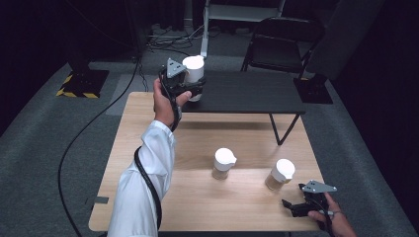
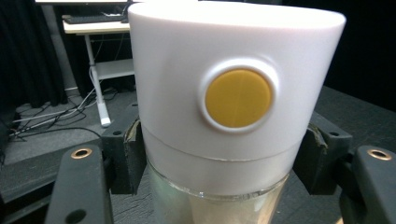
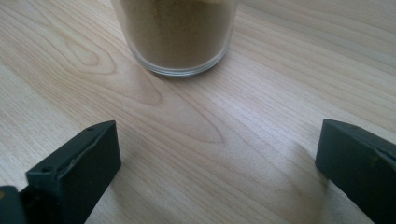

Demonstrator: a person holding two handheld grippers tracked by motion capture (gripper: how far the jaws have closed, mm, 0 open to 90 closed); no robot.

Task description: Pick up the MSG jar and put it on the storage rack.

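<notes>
A clear jar with a tall white lid (image 1: 193, 69) is at the left end of the black side table (image 1: 247, 94), and my left gripper (image 1: 192, 86) is shut on it. In the left gripper view the two jaws press the jar (image 2: 233, 93) just under the lid, which has a round yellow button (image 2: 238, 98). Whether it rests on the black top or hangs above it I cannot tell. My right gripper (image 1: 291, 205) stands open low over the wooden table (image 1: 197, 197) at the front right. A jar of brown powder (image 3: 180, 32) stands just ahead of its spread jaws (image 3: 217, 149).
Two white-lidded jars stand on the wooden table, one in the middle (image 1: 223, 164) and one to its right (image 1: 280, 174). A black folding chair (image 1: 281, 44) and a white desk leg (image 1: 204, 47) stand behind the black table. Cables lie on the grey floor.
</notes>
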